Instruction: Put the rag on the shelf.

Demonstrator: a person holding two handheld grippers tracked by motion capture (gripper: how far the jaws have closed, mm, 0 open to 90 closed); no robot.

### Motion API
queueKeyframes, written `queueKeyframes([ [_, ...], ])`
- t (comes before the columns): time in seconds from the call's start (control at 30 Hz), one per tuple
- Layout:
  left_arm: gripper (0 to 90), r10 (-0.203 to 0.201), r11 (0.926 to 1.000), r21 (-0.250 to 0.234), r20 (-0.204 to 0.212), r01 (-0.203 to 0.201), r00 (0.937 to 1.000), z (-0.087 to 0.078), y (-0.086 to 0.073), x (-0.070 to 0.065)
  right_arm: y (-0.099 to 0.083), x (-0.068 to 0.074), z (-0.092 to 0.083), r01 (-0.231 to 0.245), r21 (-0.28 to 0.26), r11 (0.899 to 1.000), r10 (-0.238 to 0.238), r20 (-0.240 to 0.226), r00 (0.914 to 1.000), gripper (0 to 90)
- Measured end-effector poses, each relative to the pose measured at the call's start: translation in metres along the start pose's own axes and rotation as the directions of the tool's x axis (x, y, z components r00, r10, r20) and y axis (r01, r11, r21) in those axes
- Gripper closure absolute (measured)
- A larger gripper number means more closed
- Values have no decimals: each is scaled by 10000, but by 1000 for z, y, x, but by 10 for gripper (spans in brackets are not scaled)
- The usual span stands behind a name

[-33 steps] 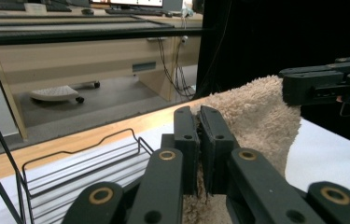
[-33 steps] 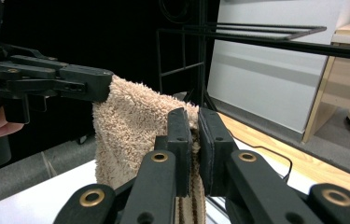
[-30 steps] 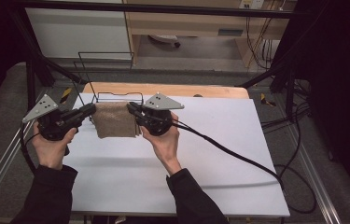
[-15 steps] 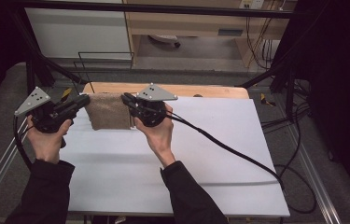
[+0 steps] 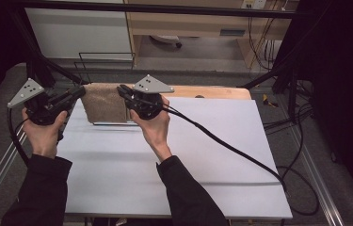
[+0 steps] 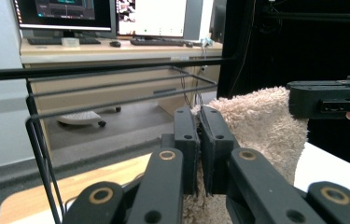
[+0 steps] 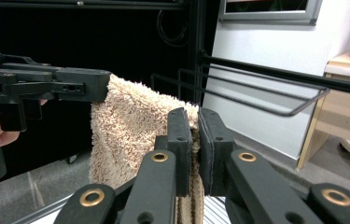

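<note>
Left tongs [image 5: 77, 92]: closed on the left top corner of the towel [image 5: 104, 101], pads pinching the pile in the left gripper view [image 6: 199, 140].
Right tongs [image 5: 123, 90]: closed on the towel's right top corner, cloth squeezed between the pads in the right gripper view [image 7: 194, 144].
Towel: tan, fluffy, held up and stretched between both tongs, hanging above the far left part of the white surface [image 5: 164, 169], just in front of the black wire rack [image 5: 106, 59].
Change: a second ago held lower, over the near-left part of the surface; now carried up and away toward the far edge, hands farther forward, cloth taut and level with the rack's bars.
Meaning: probably the approach to draping the towel over a rack bar; lift looks done, hanging not yet done, both grips to be kept until the cloth lies over the wire.
Wooden board [image 5: 212, 91]: lies along the far edge of the surface, behind the towel.
Screens [image 6: 102, 16]: far back on a desk in the left gripper view, lit.
Writing: none readable; on-screen text too small, no brand or label seen on the tongs or towel.
</note>
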State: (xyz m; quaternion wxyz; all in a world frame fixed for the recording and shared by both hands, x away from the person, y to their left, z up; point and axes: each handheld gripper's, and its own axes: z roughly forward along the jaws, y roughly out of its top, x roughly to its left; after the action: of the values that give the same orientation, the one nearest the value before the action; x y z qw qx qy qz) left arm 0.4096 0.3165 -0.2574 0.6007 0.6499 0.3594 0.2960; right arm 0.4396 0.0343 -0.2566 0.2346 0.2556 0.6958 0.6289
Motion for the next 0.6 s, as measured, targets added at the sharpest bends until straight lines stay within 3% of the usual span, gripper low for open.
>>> queueKeyframes([
  [0.6, 860, 228, 9973, -690, -435, -258, 9988, 2, 27, 16, 28, -1, 19, 289, -638, 9975, -287, 46, 9996, 842],
])
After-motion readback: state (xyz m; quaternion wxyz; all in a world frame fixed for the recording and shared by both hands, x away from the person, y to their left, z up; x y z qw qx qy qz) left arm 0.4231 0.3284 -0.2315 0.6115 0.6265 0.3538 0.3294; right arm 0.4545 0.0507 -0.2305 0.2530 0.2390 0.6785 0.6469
